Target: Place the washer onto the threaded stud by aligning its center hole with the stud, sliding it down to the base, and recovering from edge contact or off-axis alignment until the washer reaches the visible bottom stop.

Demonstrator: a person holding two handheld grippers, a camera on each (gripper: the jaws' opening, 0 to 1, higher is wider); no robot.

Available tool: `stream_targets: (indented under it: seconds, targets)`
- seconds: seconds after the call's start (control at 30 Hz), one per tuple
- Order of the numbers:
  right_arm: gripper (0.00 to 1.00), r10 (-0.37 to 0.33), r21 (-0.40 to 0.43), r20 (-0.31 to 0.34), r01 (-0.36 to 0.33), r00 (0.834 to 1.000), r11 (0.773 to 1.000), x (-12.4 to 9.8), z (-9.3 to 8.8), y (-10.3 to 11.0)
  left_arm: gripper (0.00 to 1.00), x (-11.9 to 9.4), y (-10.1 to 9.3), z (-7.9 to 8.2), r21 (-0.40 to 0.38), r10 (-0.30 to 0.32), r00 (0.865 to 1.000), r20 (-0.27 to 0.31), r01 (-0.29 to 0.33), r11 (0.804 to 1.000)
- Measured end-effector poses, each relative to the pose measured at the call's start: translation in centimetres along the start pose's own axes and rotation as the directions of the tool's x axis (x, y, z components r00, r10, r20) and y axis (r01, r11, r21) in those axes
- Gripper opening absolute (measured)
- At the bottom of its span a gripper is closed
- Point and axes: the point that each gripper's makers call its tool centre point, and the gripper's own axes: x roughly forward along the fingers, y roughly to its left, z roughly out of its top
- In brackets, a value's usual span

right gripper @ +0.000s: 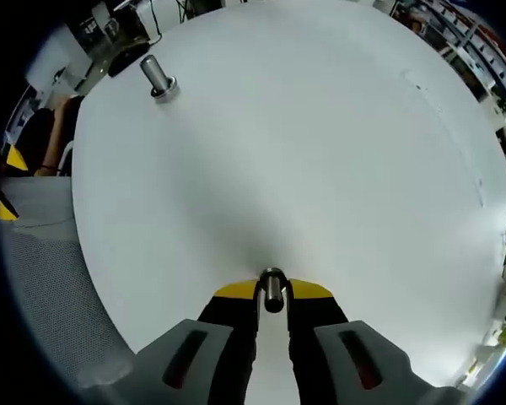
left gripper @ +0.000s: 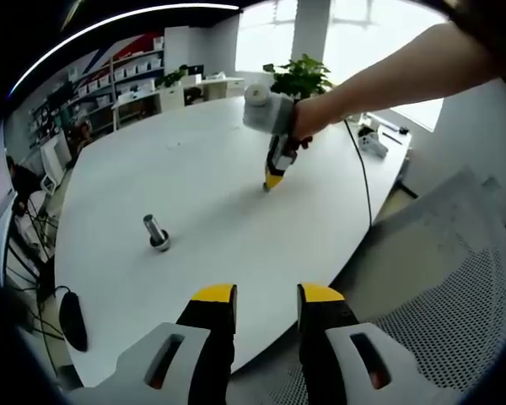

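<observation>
Between the yellow tips of the right gripper (right gripper: 272,291), at the bottom of the right gripper view, sits the washer (right gripper: 272,289), a small grey metal ring seen edge-on; the two jaws are closed on it, one on each side, low over the white table (right gripper: 320,152). Further out in this view the threaded stud (right gripper: 158,76) stands upright on the table, well apart from the washer, near the far edge. Its base looks wider than its shaft, but the thread itself is too small to make out. At the left border a grey mesh chair (right gripper: 42,270) is partly cut off. The left gripper view gives what the other does not: the left gripper (left gripper: 267,302) hangs over the near edge of the table with its jaws apart and nothing between them. From here the right gripper (left gripper: 274,179) is seen from outside, held by a person's hand (left gripper: 308,118), its yellow tip pointing down at the table top. The washer in it is hidden at this angle. The stud (left gripper: 156,232) appears again, to the left of that gripper and apart from it. A black cable (left gripper: 363,177) runs over the table toward its edge, a green plant (left gripper: 302,78) stands behind the hand, and shelves (left gripper: 118,80) fill the back wall, their content too blurred to read.
</observation>
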Motion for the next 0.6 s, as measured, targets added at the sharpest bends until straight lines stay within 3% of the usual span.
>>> stream_targets:
  seconds: [0.43, 0.6]
  targets:
    - [0.18, -0.029, 0.023, 0.064, 0.027, 0.998, 0.999, -1.6, -0.9, 0.2, 0.27, 0.1, 0.0, -0.1, 0.005, 0.001, 1.000, -0.011, -0.001, 1.000]
    - [0.18, -0.052, 0.083, 0.165, 0.039, 0.985, 0.996, -3.7, -0.7, 0.8, 0.27, 0.0, 0.0, -0.1, 0.007, 0.001, 1.000, -0.008, -0.001, 1.000]
